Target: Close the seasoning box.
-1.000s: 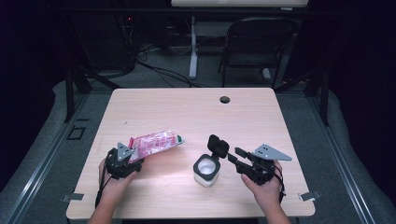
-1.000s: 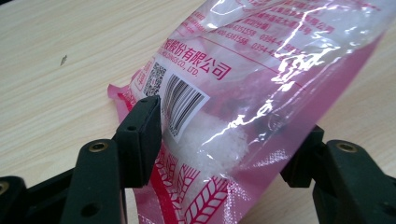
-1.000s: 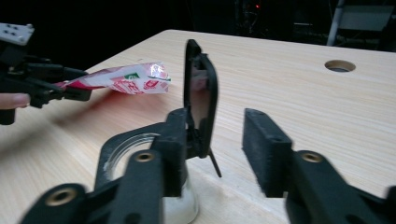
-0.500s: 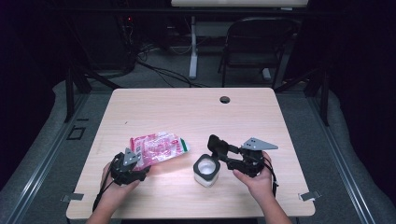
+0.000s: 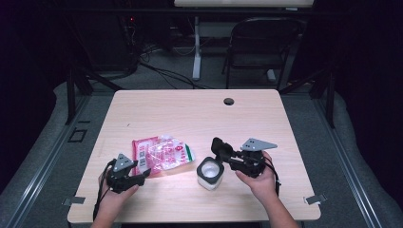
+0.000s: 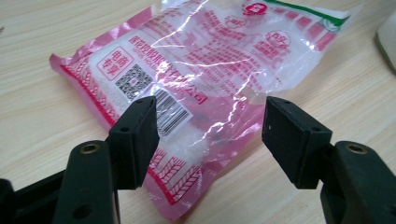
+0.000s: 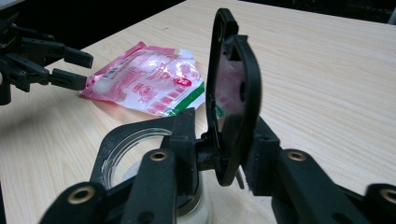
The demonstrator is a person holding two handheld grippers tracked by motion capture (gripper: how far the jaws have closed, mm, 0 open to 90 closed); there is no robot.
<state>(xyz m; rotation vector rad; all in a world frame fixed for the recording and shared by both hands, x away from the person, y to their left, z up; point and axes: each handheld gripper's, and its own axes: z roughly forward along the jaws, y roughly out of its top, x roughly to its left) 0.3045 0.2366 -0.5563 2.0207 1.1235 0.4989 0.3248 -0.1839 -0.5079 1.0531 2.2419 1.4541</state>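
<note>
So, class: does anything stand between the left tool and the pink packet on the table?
Nothing visible does. The left tool stands open with the near corner of the pink packet already between its jaws, and no other object lies between them.

High view above the table (image 5: 190,109) looking forward and down, gripper views low, close (sharing the pink packet (image 6: 201,79)).

The pink-and-clear plastic bag (image 6: 205,70) carries all the print. On its near left part a white panel holds a QR code (image 6: 134,82) and a barcode (image 6: 167,113), with red Chinese characters in a box just beside them. Rows of white Chinese text cross the middle; the characters are too small to read. A round red logo sits at the far end.
</note>
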